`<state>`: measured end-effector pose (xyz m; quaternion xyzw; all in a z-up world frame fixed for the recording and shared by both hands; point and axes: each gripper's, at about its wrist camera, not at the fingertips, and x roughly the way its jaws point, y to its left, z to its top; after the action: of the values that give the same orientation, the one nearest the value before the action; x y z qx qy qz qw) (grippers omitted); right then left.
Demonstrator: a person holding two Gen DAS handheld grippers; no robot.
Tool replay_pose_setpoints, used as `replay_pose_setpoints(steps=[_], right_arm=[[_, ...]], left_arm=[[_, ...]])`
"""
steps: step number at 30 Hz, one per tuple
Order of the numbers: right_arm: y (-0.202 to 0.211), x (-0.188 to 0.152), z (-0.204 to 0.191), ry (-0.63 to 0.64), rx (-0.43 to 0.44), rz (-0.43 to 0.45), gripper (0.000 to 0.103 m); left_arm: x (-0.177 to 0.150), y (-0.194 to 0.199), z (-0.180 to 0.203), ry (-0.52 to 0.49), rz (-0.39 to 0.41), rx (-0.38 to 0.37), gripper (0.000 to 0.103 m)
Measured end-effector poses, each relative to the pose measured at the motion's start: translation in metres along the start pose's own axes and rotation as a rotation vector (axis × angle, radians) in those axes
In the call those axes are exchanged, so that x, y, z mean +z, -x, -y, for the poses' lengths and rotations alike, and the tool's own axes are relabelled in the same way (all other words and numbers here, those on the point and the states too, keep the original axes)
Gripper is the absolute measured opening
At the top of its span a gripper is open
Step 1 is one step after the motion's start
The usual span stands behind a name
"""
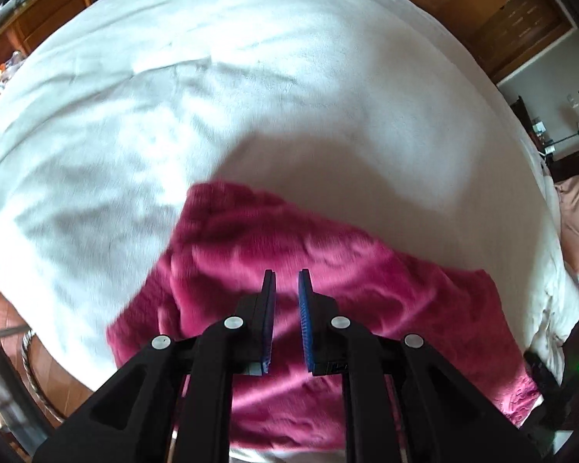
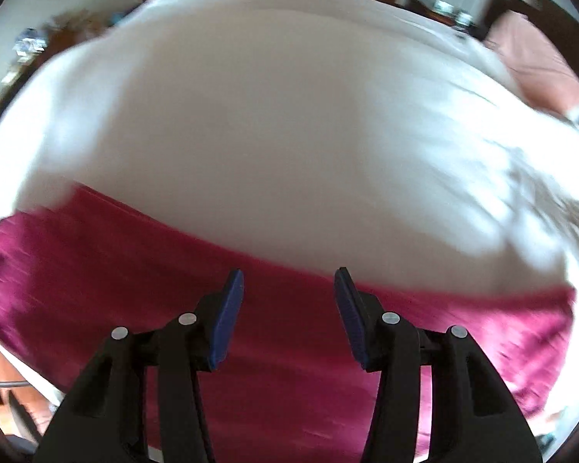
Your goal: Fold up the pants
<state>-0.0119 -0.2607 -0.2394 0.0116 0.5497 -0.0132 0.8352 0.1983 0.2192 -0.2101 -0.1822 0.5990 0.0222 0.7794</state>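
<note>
The magenta fleece pants (image 1: 320, 281) are lying at six o'clock on the white-sheeted bed (image 1: 212, 96), seemingly folded lengthwise already, though blur hinders certainty. Nothing is being held: the left gripper (image 1: 286, 274) is nearly closed, the right gripper (image 2: 289, 273) parted and empty. Further folding is being left.

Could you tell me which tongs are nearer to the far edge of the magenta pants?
Right. The right tongs hang with their tips about over the pants' far edge; the left tongs hang over the middle of the pants, well short of that edge.
</note>
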Motion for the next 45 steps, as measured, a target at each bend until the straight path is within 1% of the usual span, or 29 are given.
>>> replay_pose_setpoints(steps=[2, 4, 8, 9, 10, 13, 14, 15, 16, 17, 21, 24, 26, 28, 29, 30, 32, 34, 36, 38, 39, 42, 44, 45], right_arm=[[-0.005, 0.023, -0.033, 0.012, 0.096, 0.007, 0.051], [-0.014, 0.040, -0.062, 0.008, 0.179, -0.013, 0.053], [-0.041, 0.065, -0.113, 0.003, 0.333, -0.102, 0.054], [-0.044, 0.063, -0.124, 0.004, 0.343, -0.111, 0.054], [-0.049, 0.069, -0.131, 0.007, 0.347, -0.123, 0.054], [-0.067, 0.066, -0.137, -0.006, 0.343, -0.170, 0.053], [-0.075, 0.068, -0.138, -0.012, 0.337, -0.189, 0.047], [-0.081, 0.067, -0.142, -0.016, 0.331, -0.204, 0.023], [-0.086, 0.066, -0.140, -0.013, 0.310, -0.214, 0.013], [-0.089, 0.061, -0.142, -0.013, 0.276, -0.218, 0.009], [-0.090, 0.071, -0.137, -0.024, 0.211, -0.177, 0.005], [-0.098, 0.071, -0.145, -0.011, 0.165, -0.181, 0.005], [-0.102, 0.070, -0.141, -0.008, 0.159, -0.185, 0.005], [-0.097, 0.071, -0.138, -0.004, 0.170, -0.184, 0.007], [-0.092, 0.072, -0.137, -0.002, 0.179, -0.177, 0.014], [-0.088, 0.073, -0.137, -0.002, 0.183, -0.171, 0.031], [-0.075, 0.076, -0.139, 0.001, 0.194, -0.144, 0.054], [-0.057, 0.075, -0.140, 0.027, 0.196, -0.093, 0.054], [-0.043, 0.070, -0.146, 0.058, 0.205, -0.071, 0.054], [-0.033, 0.063, -0.154, 0.099, 0.210, -0.057, 0.054], [-0.033, 0.062, -0.164, 0.117, 0.207, -0.052, 0.054], [-0.026, 0.050, -0.174, 0.151, 0.220, -0.059, 0.054], [-0.028, 0.041, -0.187, 0.165, 0.231, -0.079, 0.054], [-0.030, 0.034, -0.189, 0.177, 0.230, -0.093, 0.054]], left_arm=[[0.007, -0.013, -0.003, -0.005, -0.017, 0.001, 0.012], [0.011, -0.028, -0.011, -0.002, -0.047, 0.006, 0.012], [0.015, -0.047, -0.030, 0.021, -0.091, 0.014, 0.012], [0.016, -0.050, -0.033, 0.025, -0.095, 0.011, 0.012], [0.016, -0.053, -0.035, 0.027, -0.097, 0.009, 0.012], [0.018, -0.058, -0.041, 0.020, -0.106, -0.003, 0.012], [0.020, -0.060, -0.041, 0.018, -0.108, -0.006, 0.012], [0.022, -0.063, -0.041, 0.017, -0.110, -0.008, 0.012], [0.024, -0.065, -0.041, 0.016, -0.111, -0.011, 0.012], [0.025, -0.064, -0.042, 0.015, -0.111, -0.013, 0.012], [0.034, -0.070, -0.044, 0.005, -0.110, -0.013, 0.011], [0.041, -0.080, -0.049, 0.005, -0.116, -0.028, 0.011], [0.042, -0.084, -0.055, 0.024, -0.129, -0.052, 0.011], [0.043, -0.082, -0.057, 0.025, -0.134, -0.064, 0.011], [0.042, -0.078, -0.056, 0.009, -0.134, -0.064, 0.011], [0.040, -0.071, -0.060, -0.007, -0.133, -0.063, 0.011], [0.037, -0.060, -0.056, -0.048, -0.126, -0.056, 0.011], [0.035, -0.052, -0.057, -0.077, -0.114, -0.044, 0.012], [0.032, -0.037, -0.055, -0.123, -0.088, -0.012, 0.012], [0.032, -0.026, -0.057, -0.148, -0.072, -0.001, 0.012], [0.029, -0.020, -0.057, -0.168, -0.060, 0.006, 0.012], [0.016, -0.012, -0.053, -0.218, -0.050, 0.007, 0.012], [-0.002, -0.012, -0.041, -0.266, -0.074, -0.003, 0.012], [-0.009, -0.018, -0.033, -0.284, -0.082, 0.005, 0.012]])
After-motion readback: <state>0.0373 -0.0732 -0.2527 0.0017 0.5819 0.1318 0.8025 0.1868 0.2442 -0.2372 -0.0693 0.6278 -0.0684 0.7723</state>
